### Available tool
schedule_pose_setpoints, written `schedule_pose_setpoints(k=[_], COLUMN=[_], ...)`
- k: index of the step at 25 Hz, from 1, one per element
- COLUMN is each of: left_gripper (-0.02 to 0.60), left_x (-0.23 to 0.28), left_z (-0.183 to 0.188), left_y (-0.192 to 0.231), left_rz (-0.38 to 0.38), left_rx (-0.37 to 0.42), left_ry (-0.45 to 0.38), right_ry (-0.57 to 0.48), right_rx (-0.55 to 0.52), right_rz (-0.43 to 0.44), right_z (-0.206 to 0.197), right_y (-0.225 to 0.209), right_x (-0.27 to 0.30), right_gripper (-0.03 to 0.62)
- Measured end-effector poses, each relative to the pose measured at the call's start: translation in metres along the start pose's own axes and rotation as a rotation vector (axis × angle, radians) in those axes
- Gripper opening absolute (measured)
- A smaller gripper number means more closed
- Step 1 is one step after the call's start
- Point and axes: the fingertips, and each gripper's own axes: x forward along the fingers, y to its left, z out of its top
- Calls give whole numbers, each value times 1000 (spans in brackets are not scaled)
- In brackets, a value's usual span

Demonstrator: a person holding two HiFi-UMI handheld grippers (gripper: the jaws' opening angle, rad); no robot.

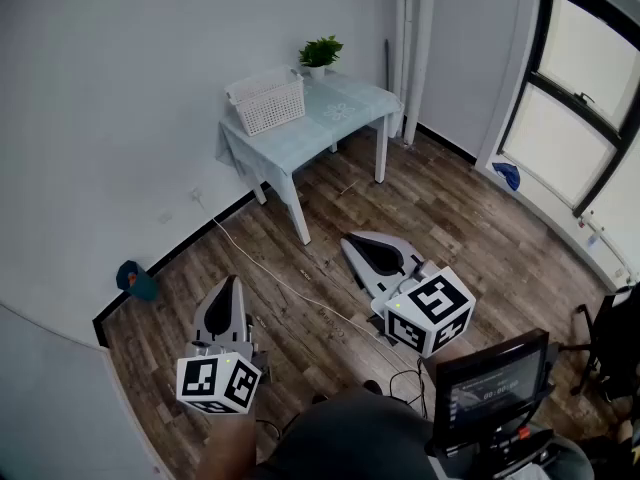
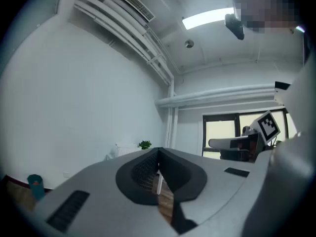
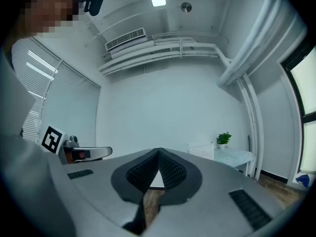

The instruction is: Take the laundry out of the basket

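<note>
A white lattice laundry basket [image 1: 268, 103] stands on a small table [image 1: 340, 118] with a pale blue cloth, against the far wall. What lies inside the basket is too small to tell. My left gripper [image 1: 228, 286] hovers over the wooden floor at the lower left, its jaws shut with nothing between them. My right gripper [image 1: 352, 240] is held to its right, also shut and empty, pointing toward the table. Both are far short of the table. The basket [image 2: 126, 149] shows small in the left gripper view and again, as the basket [image 3: 200, 149], in the right gripper view.
A potted plant [image 1: 320, 53] sits on the table's far corner. A white cable [image 1: 290, 288] trails across the floor between the grippers. A teal object [image 1: 135, 280] rests by the left wall. A screen [image 1: 490, 388] and a black chair [image 1: 615, 338] are at the lower right.
</note>
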Motion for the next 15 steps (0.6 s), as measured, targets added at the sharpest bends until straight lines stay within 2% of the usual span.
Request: schedule_pose_setpoints(k=[4,15], left_gripper=[11,11], left_x=[0,2], left_z=[3,-4], left_y=[2,15], left_rz=[1,-3], left_rx=[-13,-11], left_ry=[-31,4], right_ry=[5,-10], right_rx=[3,26], right_rz=[-7,-37], right_z=[-4,-4], right_y=[-4,-4], right_x=[2,13], right_gripper=[15,15])
